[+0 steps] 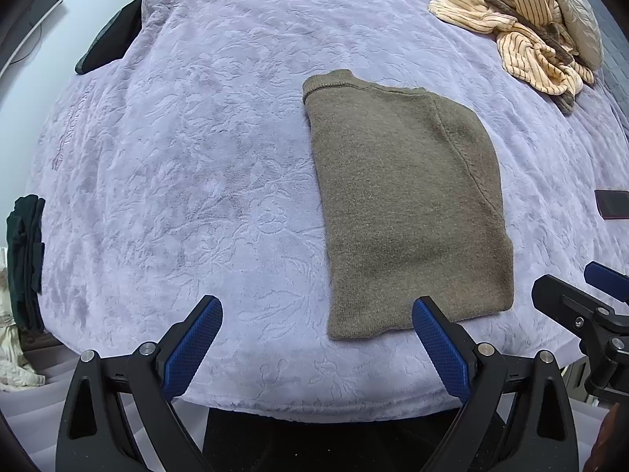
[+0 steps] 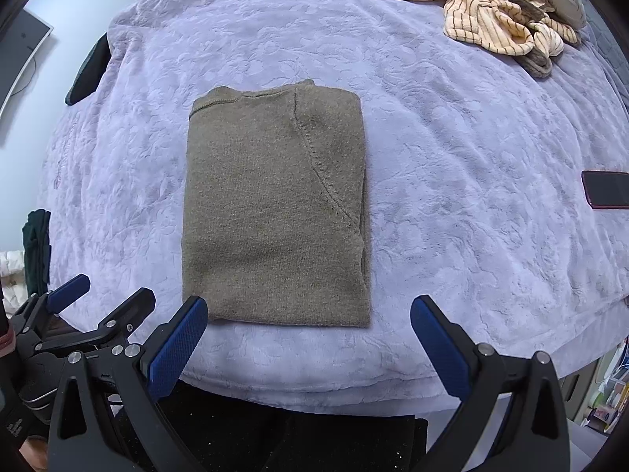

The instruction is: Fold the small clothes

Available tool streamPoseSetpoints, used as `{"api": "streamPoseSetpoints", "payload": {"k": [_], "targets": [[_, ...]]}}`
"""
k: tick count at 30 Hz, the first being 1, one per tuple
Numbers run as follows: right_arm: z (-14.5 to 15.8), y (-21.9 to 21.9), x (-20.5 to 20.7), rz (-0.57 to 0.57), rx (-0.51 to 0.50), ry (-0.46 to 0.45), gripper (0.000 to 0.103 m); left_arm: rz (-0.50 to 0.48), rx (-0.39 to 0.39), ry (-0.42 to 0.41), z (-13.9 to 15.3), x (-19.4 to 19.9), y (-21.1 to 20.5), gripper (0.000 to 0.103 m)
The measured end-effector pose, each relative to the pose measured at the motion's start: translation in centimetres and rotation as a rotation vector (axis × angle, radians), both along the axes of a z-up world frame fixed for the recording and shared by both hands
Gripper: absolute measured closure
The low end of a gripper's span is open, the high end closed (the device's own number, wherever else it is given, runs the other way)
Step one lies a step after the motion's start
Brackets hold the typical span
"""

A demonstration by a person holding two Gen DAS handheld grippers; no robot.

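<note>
Both sets of jaws stand wide apart and hold nothing. Seen from the left wrist, the left gripper (image 1: 316, 316) hangs over the near edge of the bed, its right blue pad overlapping the bottom hem of the brown sweater (image 1: 409, 212); whether pad and knit touch cannot be told. From the right wrist, the right gripper (image 2: 308, 316) sits just short of the same hem, its left pad (image 2: 177, 348) at the sweater's lower left corner.

That sweater lies folded into a neat upright rectangle on the lilac embossed blanket (image 2: 452, 149), collar at the far end, a sleeve seam curving down its right side. How many layers are folded under it is hidden.

At the far right corner of the bed lies a crumpled heap of cream striped clothes (image 2: 483, 27) with dark trim, cut off by the lens rim, so its pieces cannot be counted. A grey cushion (image 1: 582, 27) pokes out beside it. 1 dark phone (image 2: 607, 194) rests on the blanket at the right, partly cropped. A dark object (image 1: 112, 41) shows past the blanket's far left edge, and dark green cloth (image 1: 25, 251) hangs at the left margin; neither can be identified.
</note>
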State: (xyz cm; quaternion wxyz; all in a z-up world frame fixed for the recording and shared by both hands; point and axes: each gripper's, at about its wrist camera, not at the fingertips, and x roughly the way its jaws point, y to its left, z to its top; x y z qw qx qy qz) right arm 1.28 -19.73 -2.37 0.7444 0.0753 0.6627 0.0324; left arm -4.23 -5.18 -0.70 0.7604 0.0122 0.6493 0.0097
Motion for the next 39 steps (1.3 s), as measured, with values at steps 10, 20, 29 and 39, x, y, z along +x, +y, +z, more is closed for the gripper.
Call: {"api": "streamPoseSetpoints", "payload": {"k": [10,20,29,39], "targets": [[0.11,-0.03,0.03,0.0,-0.007,0.0,0.0,0.004,0.006,-0.002,0.16,-0.08,0.08,0.005],[0.08,0.13,0.1,-0.001,-0.006,0.001,0.0,0.006,0.008,0.002,0.01,0.08,0.45,0.005],[-0.02,0.37,0.23,-0.001,-0.007,0.001,0.0,0.003,0.01,0.006,-0.17,0.24,0.64,0.005],[-0.13,0.57,0.48,-0.002,-0.007,0.004,0.0,-0.002,0.021,-0.005,-0.21,0.38,0.33,0.005]]}}
